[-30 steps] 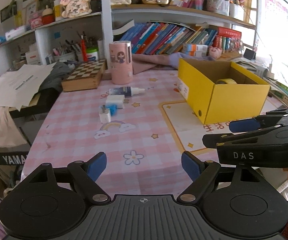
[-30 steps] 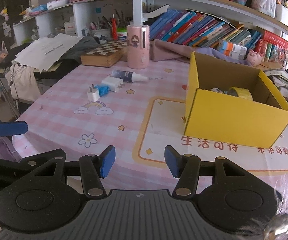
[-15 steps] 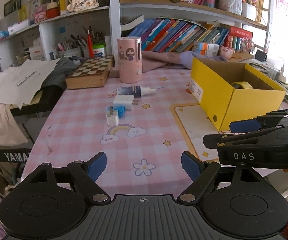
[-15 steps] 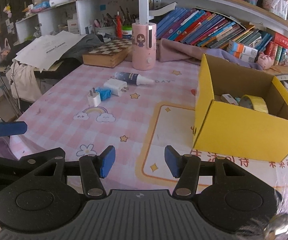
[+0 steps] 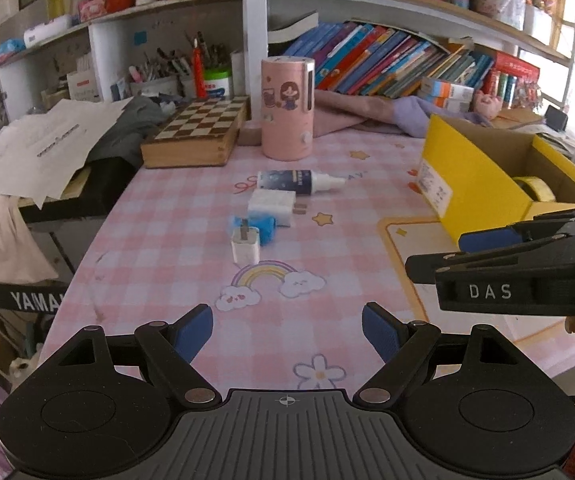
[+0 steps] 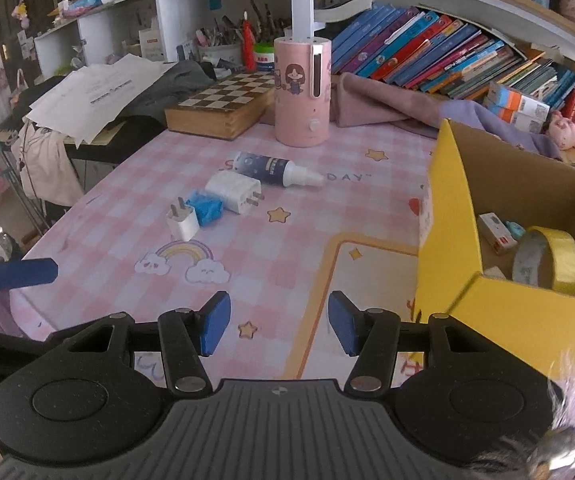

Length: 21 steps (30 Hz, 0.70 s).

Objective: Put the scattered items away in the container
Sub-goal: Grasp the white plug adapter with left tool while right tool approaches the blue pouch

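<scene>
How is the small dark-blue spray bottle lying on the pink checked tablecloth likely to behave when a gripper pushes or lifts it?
The spray bottle lies on its side and looks round, so a sideways push would probably roll it. It looks like smooth, rigid plastic, so the pads may slip. Being small, it is likely light.

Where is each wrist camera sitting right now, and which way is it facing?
Left wrist: behind the open left gripper, facing across the pink table toward the shelves; the right gripper shows at right.
Right wrist: behind the open right gripper, nearer the yellow box, seeing into it; a left fingertip shows at left.
Shared: the spray bottle, both chargers, the pink canister and the box.
</scene>
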Tool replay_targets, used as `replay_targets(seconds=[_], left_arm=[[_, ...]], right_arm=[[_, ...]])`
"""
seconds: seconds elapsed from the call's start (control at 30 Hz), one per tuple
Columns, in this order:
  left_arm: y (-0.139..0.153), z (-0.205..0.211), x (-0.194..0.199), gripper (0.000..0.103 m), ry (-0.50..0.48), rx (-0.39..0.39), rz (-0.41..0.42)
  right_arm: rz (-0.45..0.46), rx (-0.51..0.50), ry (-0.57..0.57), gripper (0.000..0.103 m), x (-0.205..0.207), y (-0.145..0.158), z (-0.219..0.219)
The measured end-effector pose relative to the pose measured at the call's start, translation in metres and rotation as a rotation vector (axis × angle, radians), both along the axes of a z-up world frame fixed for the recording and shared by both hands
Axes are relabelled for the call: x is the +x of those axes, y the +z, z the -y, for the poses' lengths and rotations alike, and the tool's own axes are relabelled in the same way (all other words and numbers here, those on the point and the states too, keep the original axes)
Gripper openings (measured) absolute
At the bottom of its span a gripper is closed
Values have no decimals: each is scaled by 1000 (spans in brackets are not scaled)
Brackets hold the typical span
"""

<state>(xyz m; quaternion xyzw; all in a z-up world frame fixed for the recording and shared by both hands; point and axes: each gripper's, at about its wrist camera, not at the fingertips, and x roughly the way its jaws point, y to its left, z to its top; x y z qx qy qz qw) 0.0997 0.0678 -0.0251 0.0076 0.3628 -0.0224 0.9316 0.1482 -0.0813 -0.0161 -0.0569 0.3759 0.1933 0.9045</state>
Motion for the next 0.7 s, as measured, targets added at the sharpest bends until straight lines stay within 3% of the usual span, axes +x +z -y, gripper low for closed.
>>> replay_targets(seconds=[0.27,0.43,0.7], left_arm=[[-8,-11,37,81,28,-5,-7],[-17,-17,63,60,38,-5,-25],[-39,-28,101,45,72,-34,-77]], right_arm=[[-31,20,5,52,38,-4,-7],[-48,36,13,52,62,-5,-16],[-71,38,70,52,92,-9,-35]])
